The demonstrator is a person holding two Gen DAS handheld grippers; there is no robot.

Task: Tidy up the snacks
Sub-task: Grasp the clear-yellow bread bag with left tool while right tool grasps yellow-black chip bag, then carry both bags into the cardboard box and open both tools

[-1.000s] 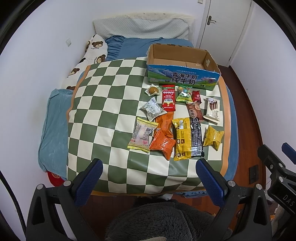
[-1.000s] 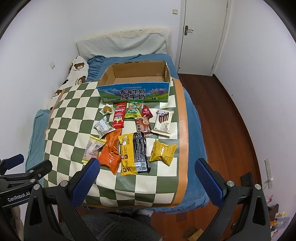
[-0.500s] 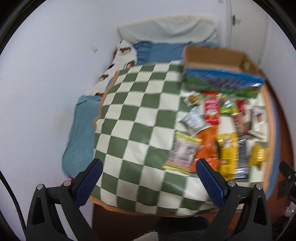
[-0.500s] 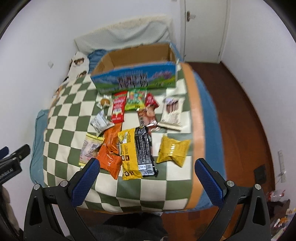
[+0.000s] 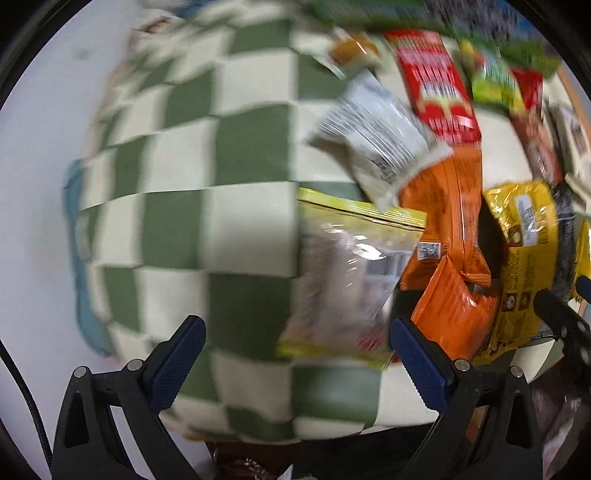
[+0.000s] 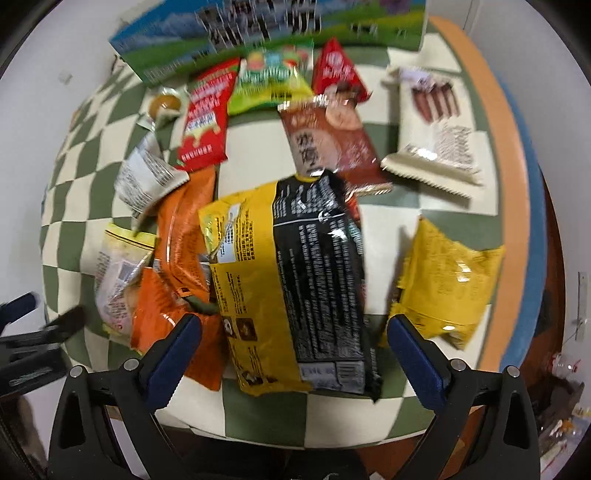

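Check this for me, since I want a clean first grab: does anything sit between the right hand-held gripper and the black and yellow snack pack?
Nothing visible does. The right hand-held gripper is open, with the black and yellow snack pack directly ahead between its fingers. The orange packet only borders the pack's left side.

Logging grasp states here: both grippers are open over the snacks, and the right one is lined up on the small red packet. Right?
Not quite. Both are open, but the right wrist view shows the right gripper lined up on the long yellow and black packet, not the small red packet, which lies far back by the milk box.
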